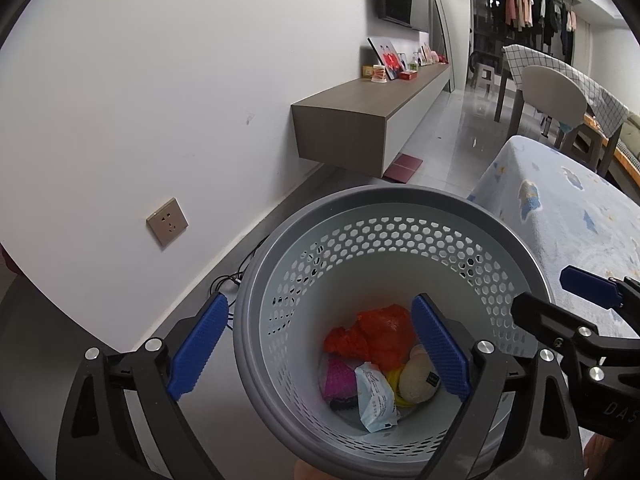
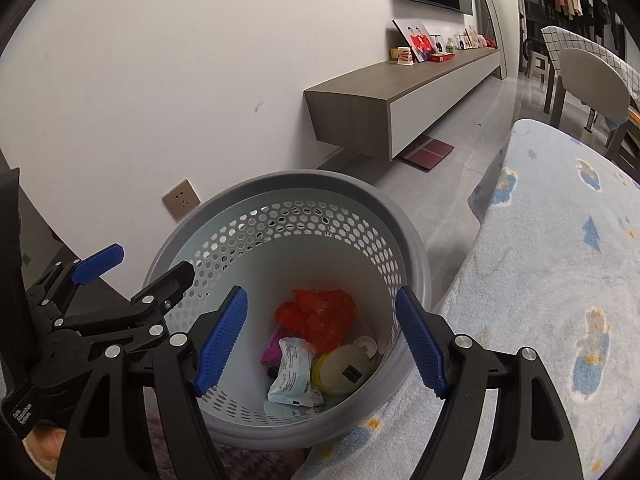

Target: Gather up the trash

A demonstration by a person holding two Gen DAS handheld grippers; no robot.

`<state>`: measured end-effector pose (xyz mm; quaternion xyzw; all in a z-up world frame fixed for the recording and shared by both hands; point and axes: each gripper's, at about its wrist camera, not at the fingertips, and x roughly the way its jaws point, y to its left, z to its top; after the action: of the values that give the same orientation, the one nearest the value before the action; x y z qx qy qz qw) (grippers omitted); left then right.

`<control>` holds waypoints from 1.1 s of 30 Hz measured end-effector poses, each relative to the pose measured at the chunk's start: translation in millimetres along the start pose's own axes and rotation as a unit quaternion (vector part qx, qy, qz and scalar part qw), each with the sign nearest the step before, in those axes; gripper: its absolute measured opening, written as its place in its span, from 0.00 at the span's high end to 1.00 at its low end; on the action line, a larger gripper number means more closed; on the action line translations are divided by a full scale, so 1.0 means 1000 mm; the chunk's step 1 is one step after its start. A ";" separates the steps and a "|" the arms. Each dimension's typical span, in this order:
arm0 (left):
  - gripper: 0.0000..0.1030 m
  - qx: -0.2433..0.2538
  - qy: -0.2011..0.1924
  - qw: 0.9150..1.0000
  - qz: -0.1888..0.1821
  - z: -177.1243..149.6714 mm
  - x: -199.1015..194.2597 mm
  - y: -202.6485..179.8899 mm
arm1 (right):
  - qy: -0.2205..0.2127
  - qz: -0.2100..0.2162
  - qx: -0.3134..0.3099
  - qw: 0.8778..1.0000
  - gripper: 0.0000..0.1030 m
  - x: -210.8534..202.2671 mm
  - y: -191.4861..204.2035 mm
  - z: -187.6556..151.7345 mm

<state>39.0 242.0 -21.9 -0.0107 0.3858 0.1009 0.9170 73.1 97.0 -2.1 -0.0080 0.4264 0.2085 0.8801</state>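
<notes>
A grey perforated trash basket (image 1: 384, 208) stands on the floor; it also shows in the right wrist view (image 2: 320, 184). Inside lie a crumpled red bag (image 1: 376, 332) (image 2: 320, 312), a white-blue wrapper (image 1: 374, 396) (image 2: 292, 376), a pink item (image 1: 340, 376), a round cream lid (image 1: 418, 380) (image 2: 344, 368) and a yellow piece. My left gripper (image 1: 320, 352) is open and empty, its jaws straddling the basket's left rim. My right gripper (image 2: 320, 344) is open and empty above the basket's mouth. Each gripper shows in the other's view: the right one (image 1: 552, 300), the left one (image 2: 136, 264).
A table with a pale blue patterned cloth (image 2: 560, 240) sits right of the basket. A white wall with a socket (image 1: 167, 221) is behind, cables on the floor by it. A floating wood cabinet (image 1: 360, 120) holds photos and boxes. Chairs (image 1: 556, 96) stand further back.
</notes>
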 end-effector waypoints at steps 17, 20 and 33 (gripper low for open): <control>0.06 -0.004 0.010 1.000 0.018 -0.001 0.005 0.000 | -0.002 -0.011 0.016 1.000 0.29 -0.006 -0.007 0.001; 0.06 -0.005 0.011 1.000 0.018 -0.001 0.005 0.000 | -0.001 -0.013 0.017 1.000 0.29 -0.006 -0.008 0.001; 0.06 -0.005 0.012 1.000 0.022 -0.002 0.007 0.000 | -0.004 -0.020 0.023 1.000 0.26 -0.006 -0.014 0.001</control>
<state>42.4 242.9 -28.7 -0.0079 0.3969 0.1222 0.9096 76.0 82.4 1.1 0.0043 0.4272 0.1809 0.8859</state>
